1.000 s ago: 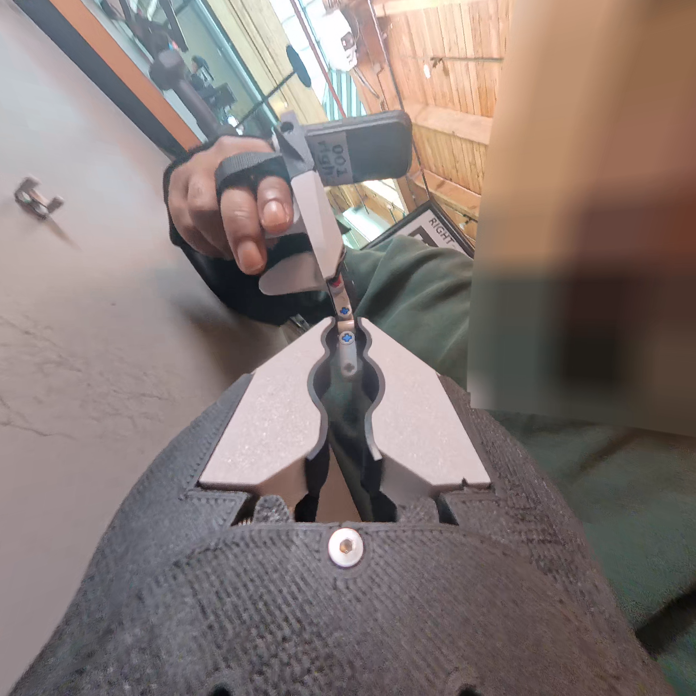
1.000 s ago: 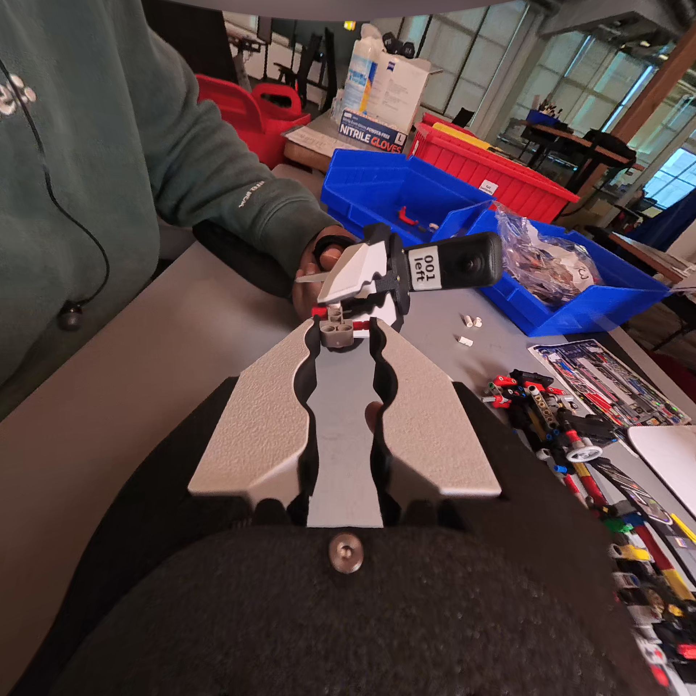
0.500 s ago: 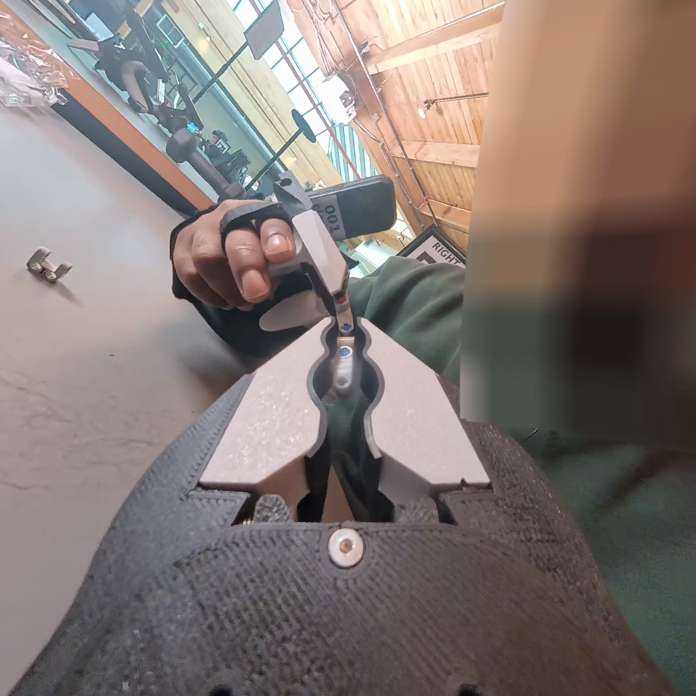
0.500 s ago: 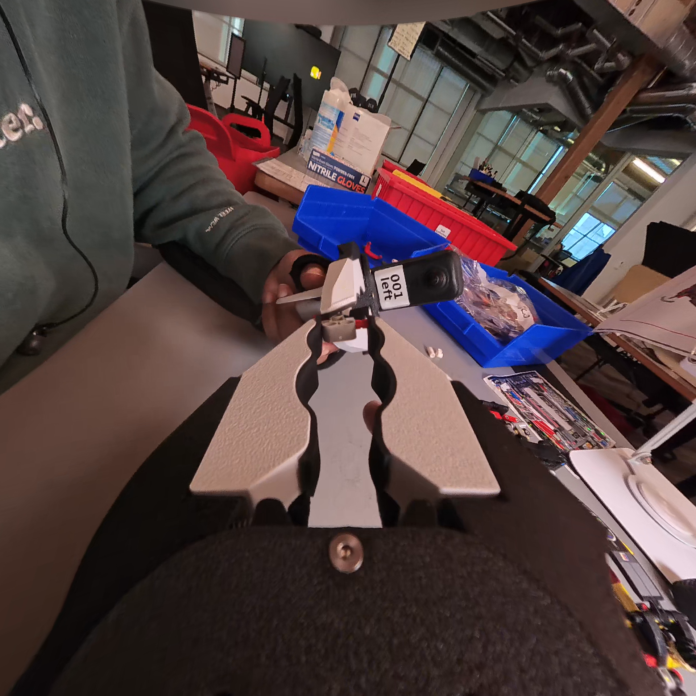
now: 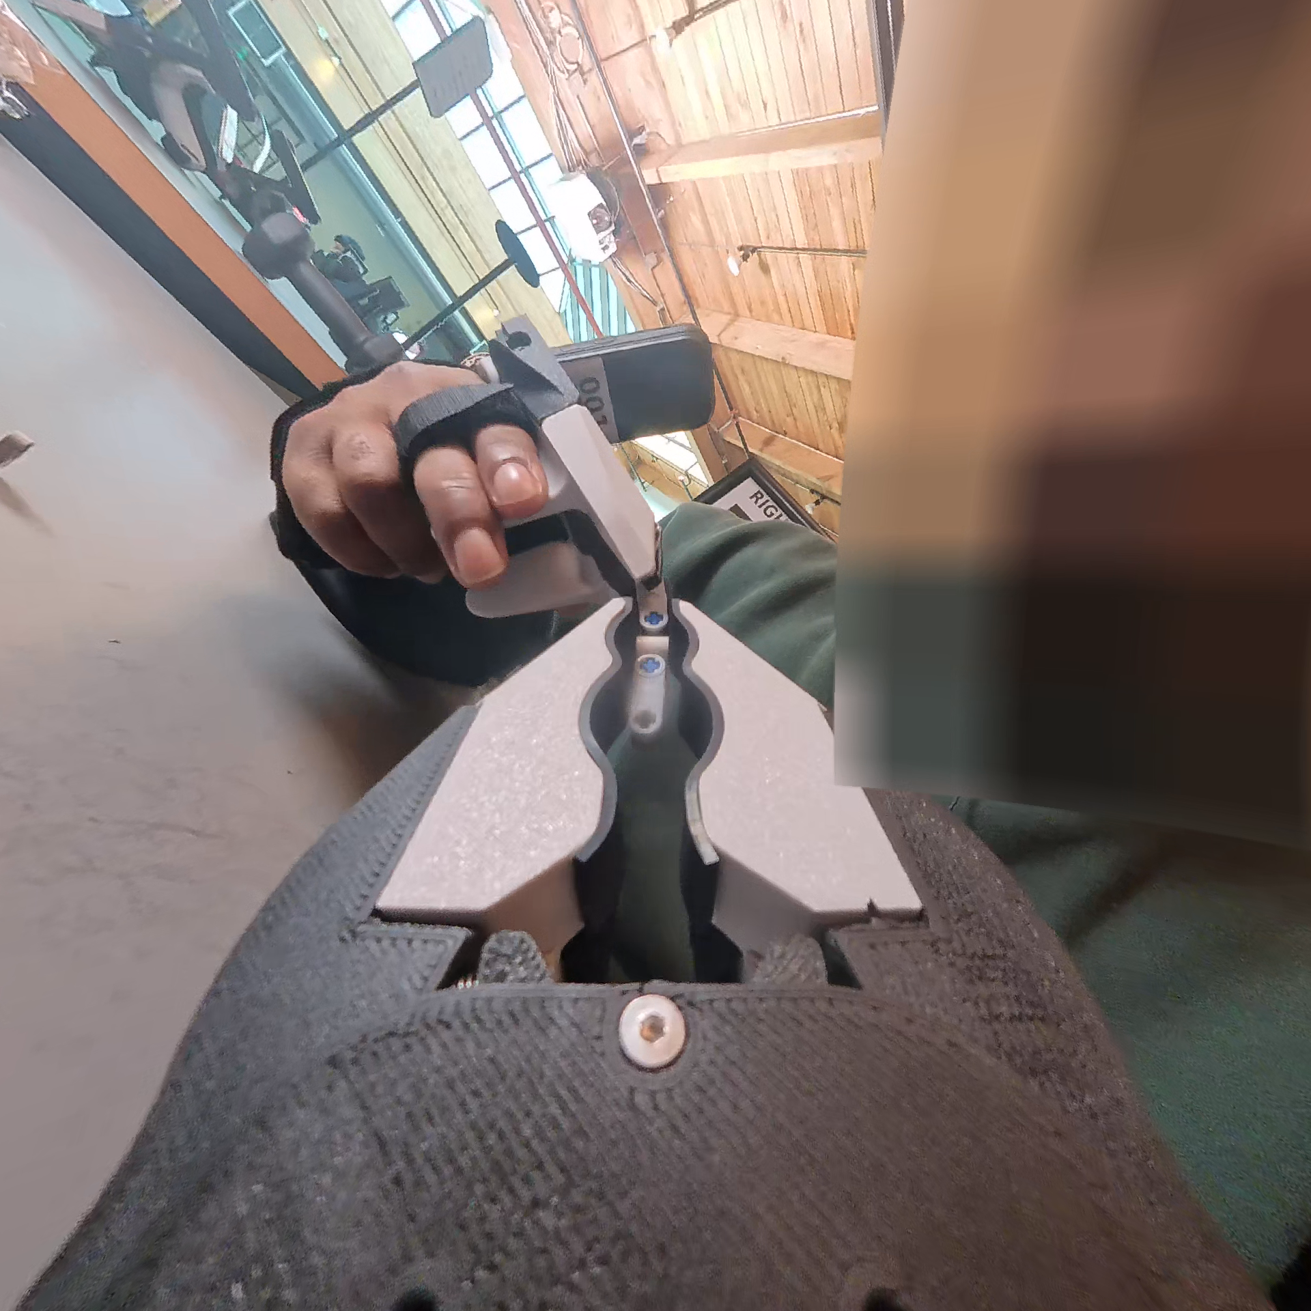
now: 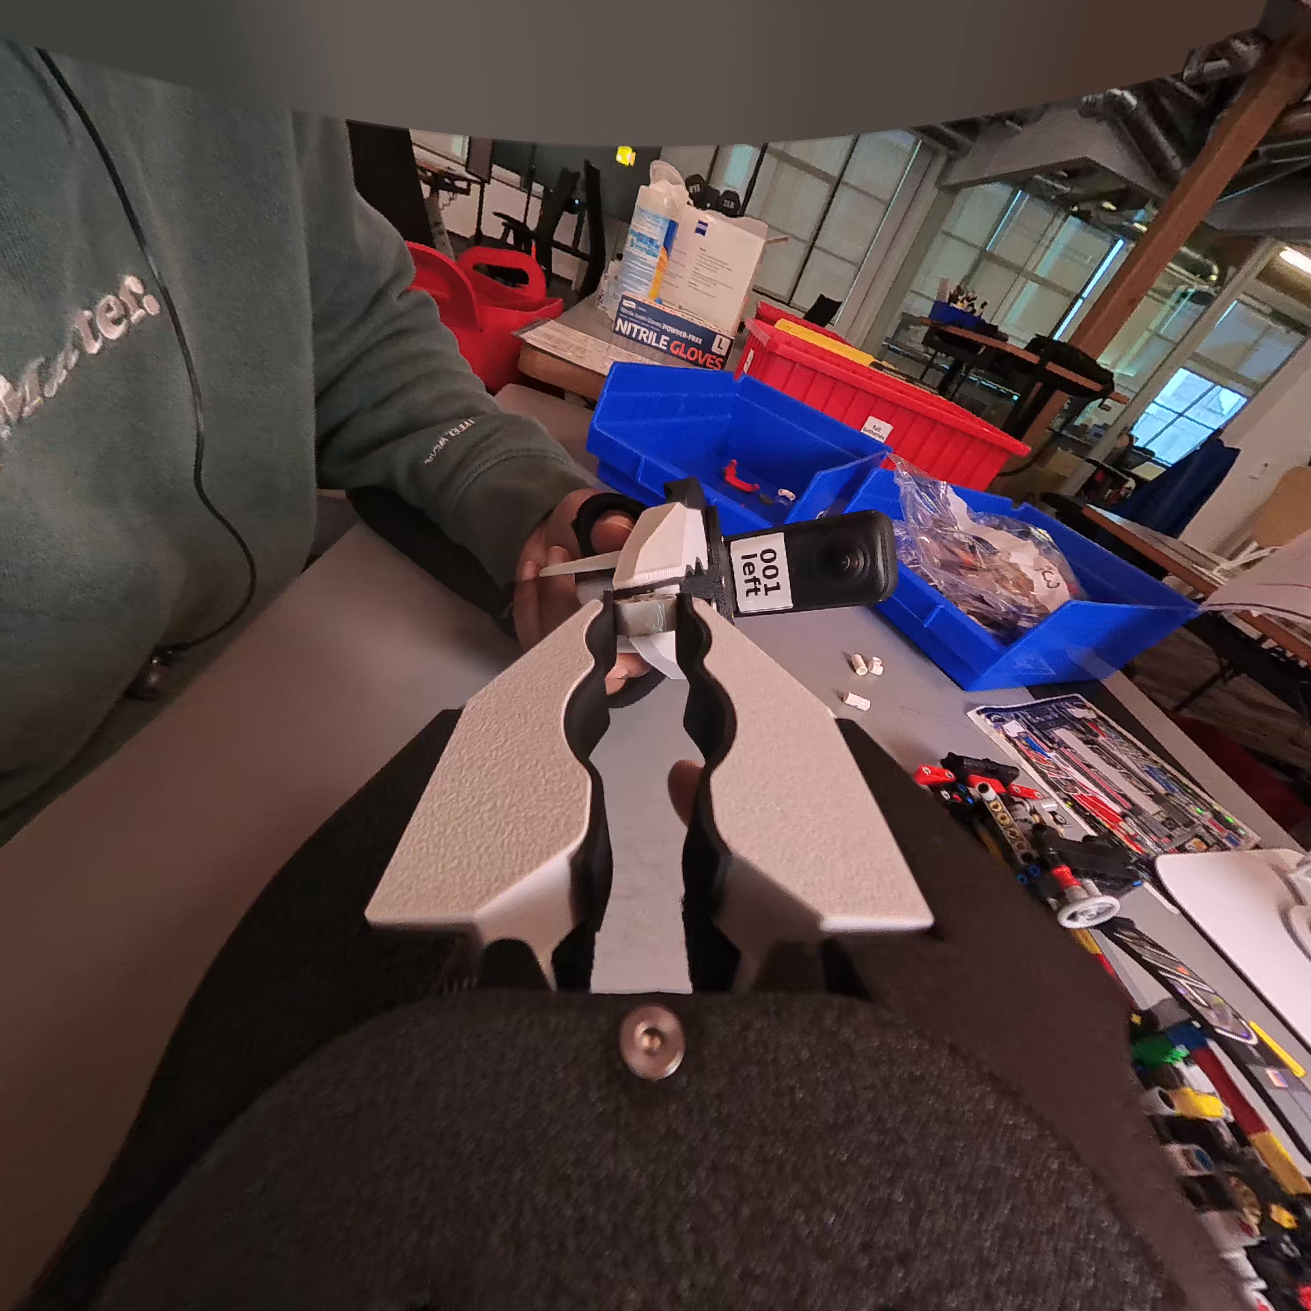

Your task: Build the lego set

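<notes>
In the left wrist view my left gripper is shut on a thin grey lego beam with blue pins; the beam's lower end hangs in the gap between the fingers. My right gripper, held by a hand, pinches the beam's far end tip to tip with mine. In the right wrist view my right gripper is shut on a small grey lego piece, and the left gripper meets it from behind. Both are held in the air above the grey table.
Two blue bins, one with a plastic bag, and a red bin stand at the back. An instruction booklet, a partly built model, small white pieces and loose parts lie to the right. My left and right fingertips are right by each other.
Both grippers stay shut and joined at the small grey assembly. They have tilted and shifted together in the air, and the red pins seen earlier at the right fingertips no longer show.
</notes>
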Action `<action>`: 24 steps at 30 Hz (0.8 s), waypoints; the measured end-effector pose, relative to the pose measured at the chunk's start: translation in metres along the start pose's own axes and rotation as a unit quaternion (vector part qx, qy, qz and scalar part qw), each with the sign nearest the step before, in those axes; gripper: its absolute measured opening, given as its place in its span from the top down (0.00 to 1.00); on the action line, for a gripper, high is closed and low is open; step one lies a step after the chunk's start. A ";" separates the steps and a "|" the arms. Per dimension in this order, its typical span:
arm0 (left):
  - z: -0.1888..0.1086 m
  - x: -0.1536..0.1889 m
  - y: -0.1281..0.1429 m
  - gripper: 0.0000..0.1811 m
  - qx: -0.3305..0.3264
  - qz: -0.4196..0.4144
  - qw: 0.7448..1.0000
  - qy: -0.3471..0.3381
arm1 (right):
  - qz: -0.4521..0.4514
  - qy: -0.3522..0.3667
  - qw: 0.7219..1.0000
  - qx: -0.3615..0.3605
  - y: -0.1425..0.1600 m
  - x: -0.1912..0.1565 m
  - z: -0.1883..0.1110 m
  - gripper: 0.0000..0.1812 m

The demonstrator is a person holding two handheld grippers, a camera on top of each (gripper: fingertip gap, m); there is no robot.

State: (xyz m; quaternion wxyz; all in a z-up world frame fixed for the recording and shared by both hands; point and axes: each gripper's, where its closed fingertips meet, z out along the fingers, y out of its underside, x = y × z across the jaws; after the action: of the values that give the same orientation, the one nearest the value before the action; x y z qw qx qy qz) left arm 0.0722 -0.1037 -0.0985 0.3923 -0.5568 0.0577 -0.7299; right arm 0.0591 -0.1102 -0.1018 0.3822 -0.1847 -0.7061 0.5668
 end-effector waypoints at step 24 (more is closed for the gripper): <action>-0.006 -0.024 0.012 0.97 -0.032 -0.045 0.996 -0.067 | -0.082 -0.013 0.993 -0.086 0.026 -0.007 -0.002 0.91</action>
State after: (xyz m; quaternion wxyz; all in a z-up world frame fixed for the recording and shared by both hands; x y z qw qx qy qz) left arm 0.0752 -0.0988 -0.1259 0.3442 -0.6185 0.0300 -0.7058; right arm 0.0605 -0.1059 -0.1287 0.4008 -0.1508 -0.7697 0.4734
